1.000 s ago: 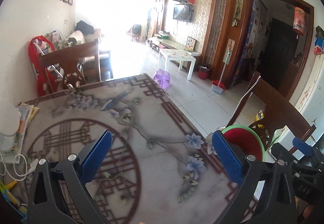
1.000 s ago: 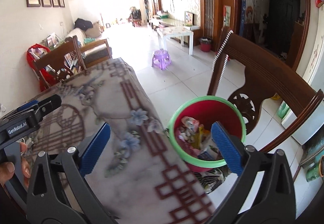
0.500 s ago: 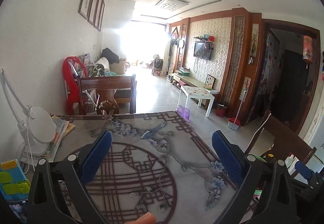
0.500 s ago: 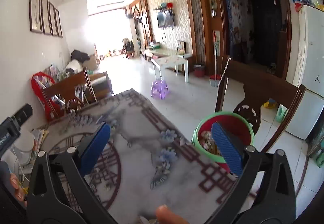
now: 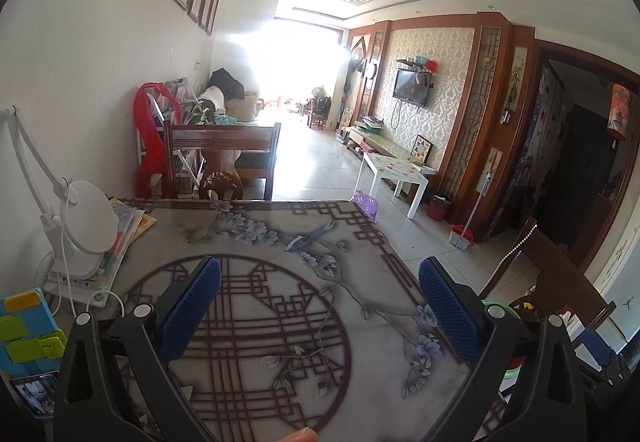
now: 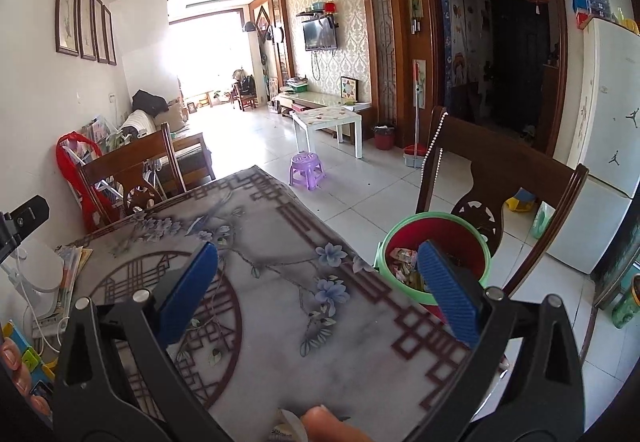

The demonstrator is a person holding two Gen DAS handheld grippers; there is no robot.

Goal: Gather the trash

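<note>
Both the left gripper (image 5: 320,306) and the right gripper (image 6: 318,286) are hovering spread and empty above the table (image 6: 280,306). One trash bin (image 6: 436,238), holding wrappers, is standing just beside the table edge, behind the right gripper's right finger.

Counted: one patterned table (image 6: 280,306), two wooden chairs (image 6: 500,178), one red bin (image 6: 436,242) with a green rim, wrappers inside too jumbled to count. One purple stool (image 6: 306,170), one white low table (image 6: 328,122), one wall television (image 6: 320,35), four framed pictures (image 6: 86,24). One white desk lamp (image 5: 86,228), one stack of books (image 5: 120,238).
</note>
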